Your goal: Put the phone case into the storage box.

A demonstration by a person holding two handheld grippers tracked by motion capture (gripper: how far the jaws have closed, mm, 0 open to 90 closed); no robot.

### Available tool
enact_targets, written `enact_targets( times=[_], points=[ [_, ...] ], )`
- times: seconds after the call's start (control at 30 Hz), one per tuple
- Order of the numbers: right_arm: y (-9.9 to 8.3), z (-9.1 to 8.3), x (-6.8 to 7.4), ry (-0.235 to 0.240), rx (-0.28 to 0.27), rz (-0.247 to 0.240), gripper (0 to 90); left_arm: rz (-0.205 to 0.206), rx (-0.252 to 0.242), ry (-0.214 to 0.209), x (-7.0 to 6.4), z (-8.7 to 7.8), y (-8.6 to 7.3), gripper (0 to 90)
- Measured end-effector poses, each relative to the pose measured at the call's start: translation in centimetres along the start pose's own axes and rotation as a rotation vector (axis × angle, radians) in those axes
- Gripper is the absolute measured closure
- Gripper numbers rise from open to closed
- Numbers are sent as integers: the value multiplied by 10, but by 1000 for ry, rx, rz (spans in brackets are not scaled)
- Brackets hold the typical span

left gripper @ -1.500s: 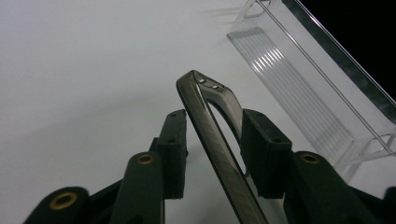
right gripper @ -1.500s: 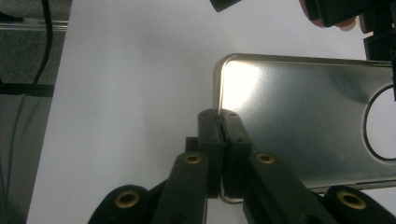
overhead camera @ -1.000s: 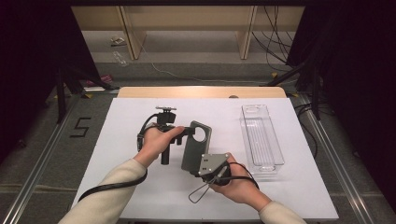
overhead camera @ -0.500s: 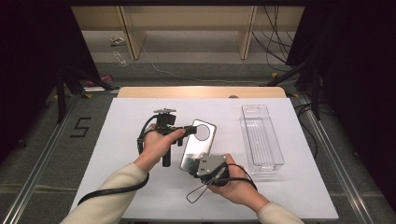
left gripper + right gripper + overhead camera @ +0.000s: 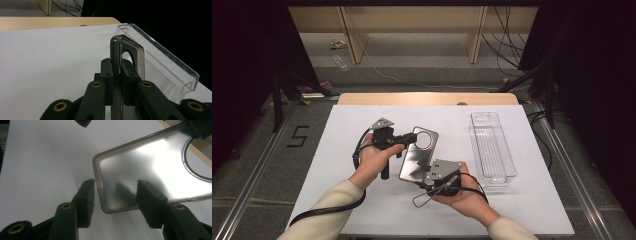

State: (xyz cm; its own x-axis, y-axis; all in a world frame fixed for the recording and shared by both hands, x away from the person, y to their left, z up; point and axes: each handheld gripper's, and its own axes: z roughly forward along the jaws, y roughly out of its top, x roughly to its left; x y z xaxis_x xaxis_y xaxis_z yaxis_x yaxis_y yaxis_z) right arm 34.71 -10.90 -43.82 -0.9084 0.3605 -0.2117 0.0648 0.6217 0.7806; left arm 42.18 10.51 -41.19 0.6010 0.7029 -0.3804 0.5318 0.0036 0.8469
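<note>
A smoky translucent phone case [image 5: 414, 162] with a round camera hole is held above the white table [image 5: 327, 145]. My left gripper [image 5: 408, 138] is shut on the case's far end beside the hole; in the left gripper view the case [image 5: 116, 50] stands edge-on between the closed jaws of that gripper [image 5: 117, 72]. My right gripper [image 5: 424, 179] stands open at the near end of the case. In the right gripper view the case's glossy lower corner [image 5: 150, 160] lies between the spread jaws of this gripper [image 5: 115, 192], and I cannot tell whether either pad touches it.
A long clear plastic tray [image 5: 492, 145] lies lengthwise on the table's right side, also seen as a tray [image 5: 162, 65] beyond the case. A wooden strip [image 5: 427, 98] runs along the far edge. Black cables trail from both grippers.
The case has tipped from showing a dark face to showing its glossy face upward. Both hands have shifted only slightly.
</note>
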Motion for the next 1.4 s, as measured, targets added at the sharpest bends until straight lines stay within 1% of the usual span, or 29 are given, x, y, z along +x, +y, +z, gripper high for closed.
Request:
enact_targets(
  times=[0.03, 0.07, 0.1, 0.23, 0.33, 0.43, 0.6, 0.63, 0.67, 0.73, 0.83, 1.0, 1.17, 1.3, 1.4],
  points=[
    [0, 0, 0, -3, -5, 3, 489, 9, -11, -3, 1, -1, -1, 815],
    [0, 0, -1, -10, -8, 5, 476, 9, -11, -3, 1, -1, -1, 815],
    [0, 0, -1, -12, -12, 10, 456, 11, -27, -2, 2, -2, -3, 815],
    [-2, -1, -2, -10, -19, 31, 421, 47, -57, -8, 5, -4, -5, 815],
    [-3, -1, -2, -12, -29, 45, 388, 55, -69, -10, 6, -6, -6, 815],
    [-3, -1, -3, -20, -40, 56, 370, 44, -78, -12, 7, -7, -7, 815],
    [-4, -4, -4, -27, -59, 81, 352, 66, -111, -9, 10, -11, -8, 814],
    [-4, -4, -4, -27, -59, 81, 352, 66, -111, -9, 10, -11, -8, 814],
    [-4, -5, -5, -34, -66, 96, 339, 73, -123, -7, 11, -14, -8, 814],
    [-5, -6, -6, -40, -70, 109, 336, 86, -131, -10, 11, -15, -9, 815],
    [-7, -7, -7, -51, -73, 124, 330, 86, -145, -10, 12, -17, -10, 814],
    [-9, -9, -10, -85, -83, 151, 314, 95, -155, -10, 12, -19, -10, 814],
    [-12, -15, -16, -117, -99, 205, 300, 105, -166, -7, 10, -19, -12, 814],
    [-14, -19, -21, -136, -123, 256, 290, 118, -177, -13, 8, -20, -15, 814],
    [-15, -21, -24, -154, -141, 284, 274, 122, -184, -13, 7, -22, -17, 814]
  ],
)
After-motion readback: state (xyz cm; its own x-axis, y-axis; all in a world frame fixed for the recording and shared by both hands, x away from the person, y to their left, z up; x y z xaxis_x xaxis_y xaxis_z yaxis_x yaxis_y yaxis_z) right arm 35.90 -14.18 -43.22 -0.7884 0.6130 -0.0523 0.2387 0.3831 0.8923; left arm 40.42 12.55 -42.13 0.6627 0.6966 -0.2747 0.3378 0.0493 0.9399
